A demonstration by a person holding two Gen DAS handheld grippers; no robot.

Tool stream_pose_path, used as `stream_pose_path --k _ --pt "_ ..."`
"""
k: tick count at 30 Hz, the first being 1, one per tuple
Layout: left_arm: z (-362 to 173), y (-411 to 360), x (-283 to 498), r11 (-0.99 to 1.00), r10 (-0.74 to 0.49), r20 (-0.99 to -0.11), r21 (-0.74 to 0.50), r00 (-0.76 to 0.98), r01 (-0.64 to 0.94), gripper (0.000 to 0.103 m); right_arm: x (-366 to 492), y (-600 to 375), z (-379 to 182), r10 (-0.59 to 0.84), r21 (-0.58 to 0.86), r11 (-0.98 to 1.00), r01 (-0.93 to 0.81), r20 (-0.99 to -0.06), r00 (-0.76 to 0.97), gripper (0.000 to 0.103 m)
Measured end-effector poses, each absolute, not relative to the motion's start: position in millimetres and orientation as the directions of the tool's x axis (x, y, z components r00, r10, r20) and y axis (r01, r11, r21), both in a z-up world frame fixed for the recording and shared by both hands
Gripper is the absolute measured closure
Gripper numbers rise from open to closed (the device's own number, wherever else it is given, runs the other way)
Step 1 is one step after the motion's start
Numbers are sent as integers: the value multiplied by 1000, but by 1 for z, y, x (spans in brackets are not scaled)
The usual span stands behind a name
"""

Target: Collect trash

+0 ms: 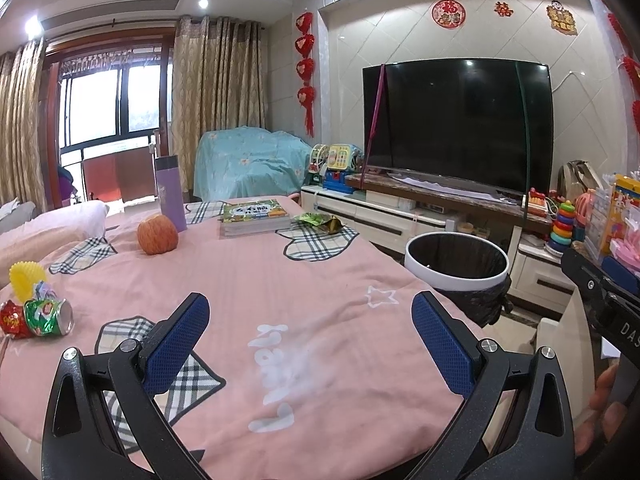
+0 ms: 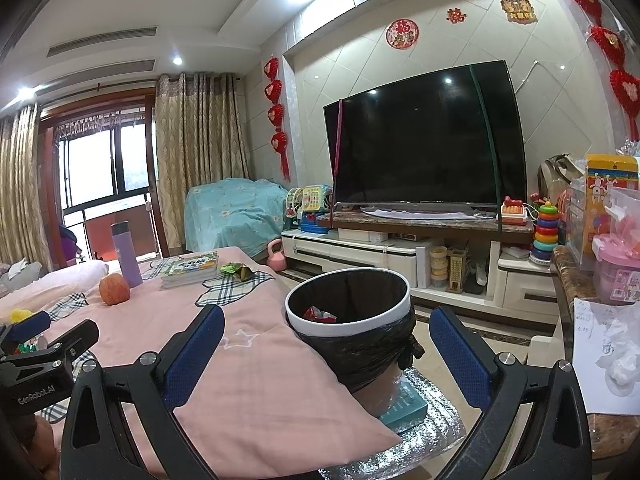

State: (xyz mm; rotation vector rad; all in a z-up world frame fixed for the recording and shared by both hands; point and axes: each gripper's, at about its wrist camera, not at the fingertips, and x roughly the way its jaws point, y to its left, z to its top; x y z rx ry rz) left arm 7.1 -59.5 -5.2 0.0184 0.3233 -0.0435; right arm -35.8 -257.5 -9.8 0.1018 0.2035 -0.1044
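A white-rimmed trash bin (image 1: 456,258) with a black liner stands at the table's right edge; in the right wrist view (image 2: 348,300) a red wrapper (image 2: 318,314) lies inside it. A crushed green can (image 1: 48,316) and a red wrapper (image 1: 12,322) lie at the table's left. A green wrapper (image 1: 322,222) lies by the books at the far side, also in the right wrist view (image 2: 236,269). My left gripper (image 1: 310,332) is open and empty over the pink cloth. My right gripper (image 2: 326,348) is open and empty just in front of the bin.
On the pink tablecloth (image 1: 280,280) are an apple (image 1: 157,235), a purple bottle (image 1: 170,194), a stack of books (image 1: 254,216) and a yellow cup (image 1: 25,278). A TV (image 1: 456,124) on a cabinet stands beyond. Toys crowd a counter (image 2: 576,280) at right.
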Motion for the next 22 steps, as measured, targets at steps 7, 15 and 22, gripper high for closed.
stream_pose_path --k 7,15,22 --pt "-8 -63 12 999 -43 -332 15 942 51 0 -33 -261 -11 -83 103 989 107 -216 973 0" --pt "-10 -65 18 998 -51 -343 15 938 59 0 -29 -265 -13 -77 115 988 105 -229 970 0" --pt "-12 -64 23 998 -62 -360 6 931 69 0 -25 -267 -13 -74 125 986 106 -240 968 0"
